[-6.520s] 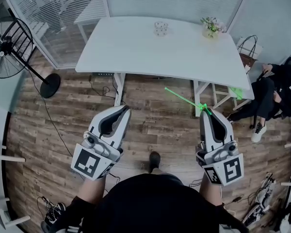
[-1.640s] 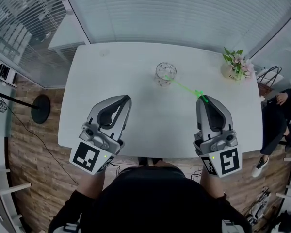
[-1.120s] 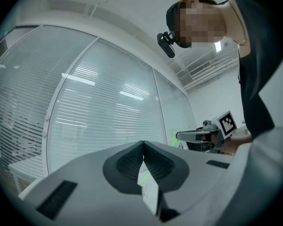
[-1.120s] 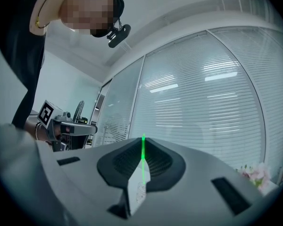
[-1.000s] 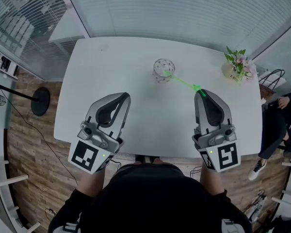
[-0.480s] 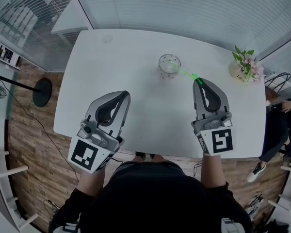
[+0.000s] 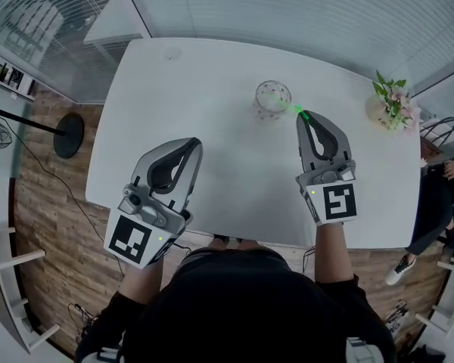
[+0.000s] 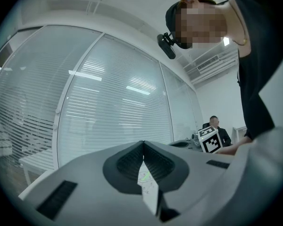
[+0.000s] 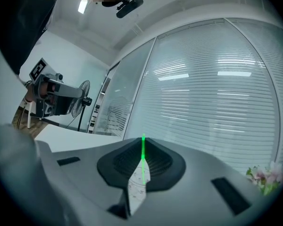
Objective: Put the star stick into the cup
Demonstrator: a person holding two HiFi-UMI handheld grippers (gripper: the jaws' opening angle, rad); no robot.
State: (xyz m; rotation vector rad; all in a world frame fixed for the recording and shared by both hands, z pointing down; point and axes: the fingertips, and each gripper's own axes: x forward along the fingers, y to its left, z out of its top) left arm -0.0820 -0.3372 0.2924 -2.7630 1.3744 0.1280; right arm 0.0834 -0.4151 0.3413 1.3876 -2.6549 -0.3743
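One cup [image 7: 273, 97], one star stick [image 7: 297, 110], one flower pot [image 7: 393, 106], two grippers [image 7: 193, 142] [image 7: 303, 116]

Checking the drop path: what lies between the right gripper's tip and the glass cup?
Only the green star stick, held in the right gripper, spans that stretch toward the cup; beneath it the white table is bare, as the head view shows.

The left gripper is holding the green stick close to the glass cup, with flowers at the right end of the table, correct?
Not the left: the right gripper holds the green stick, pinched between its closed jaws in the right gripper view. It is close to the glass cup, with flowers at the right end of the table.
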